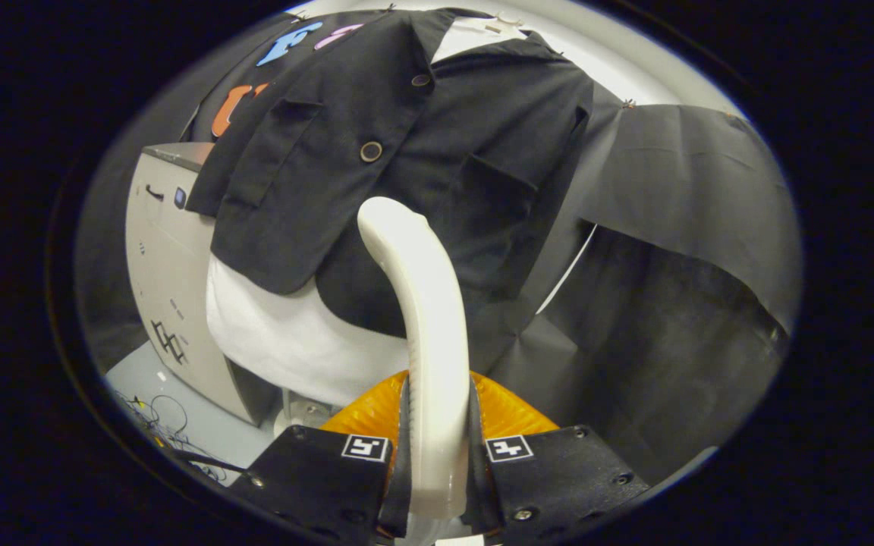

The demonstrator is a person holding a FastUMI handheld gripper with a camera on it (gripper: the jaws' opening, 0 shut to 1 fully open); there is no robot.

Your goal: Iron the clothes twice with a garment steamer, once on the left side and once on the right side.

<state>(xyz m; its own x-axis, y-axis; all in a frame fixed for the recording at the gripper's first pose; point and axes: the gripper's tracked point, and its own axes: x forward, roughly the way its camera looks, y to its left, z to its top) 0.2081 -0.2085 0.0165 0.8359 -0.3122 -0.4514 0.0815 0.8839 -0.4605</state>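
A black short-sleeved jacket [422,152] with round buttons hangs on a white mannequin torso [285,341], just ahead of the fingers. My gripper [437,447] is shut on the white handle of the garment steamer [425,303], which rises between the two black fingers [331,470] and curves forward. The steamer's head touches or nearly touches the lower front of the jacket, right of the button line. An orange translucent part [509,413] of the steamer shows just behind the fingers.
A beige cabinet [171,280] stands left of the mannequin, with cables [156,425] on the pale floor below it. Black cloth [672,227] drapes to the right of the jacket. A white wall [619,61] shows above.
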